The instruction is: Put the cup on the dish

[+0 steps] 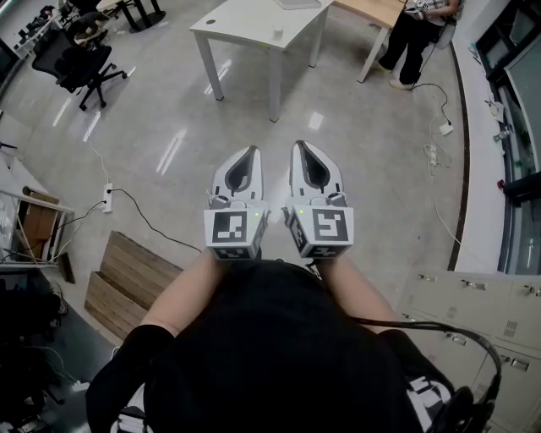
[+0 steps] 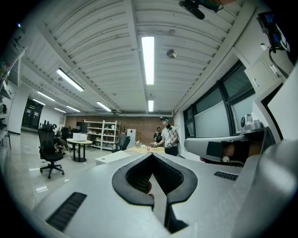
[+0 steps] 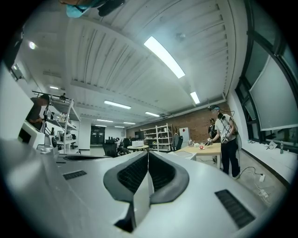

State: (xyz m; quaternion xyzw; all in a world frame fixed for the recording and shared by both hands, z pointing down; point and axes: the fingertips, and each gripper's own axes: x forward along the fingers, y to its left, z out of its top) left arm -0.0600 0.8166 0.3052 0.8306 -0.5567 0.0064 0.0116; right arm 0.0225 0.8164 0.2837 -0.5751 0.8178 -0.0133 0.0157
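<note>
The person holds two grippers level, side by side: the left gripper (image 1: 252, 156) and the right gripper (image 1: 301, 149) both have their jaws pressed together with nothing between them. Far ahead, on a wooden table (image 3: 210, 150), lies a small red thing (image 3: 201, 147) — too small to tell whether it is the cup.

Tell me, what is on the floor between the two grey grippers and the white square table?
Nothing: the head view shows only bare, shiny grey floor between the left gripper, the right gripper and the white square table.
</note>
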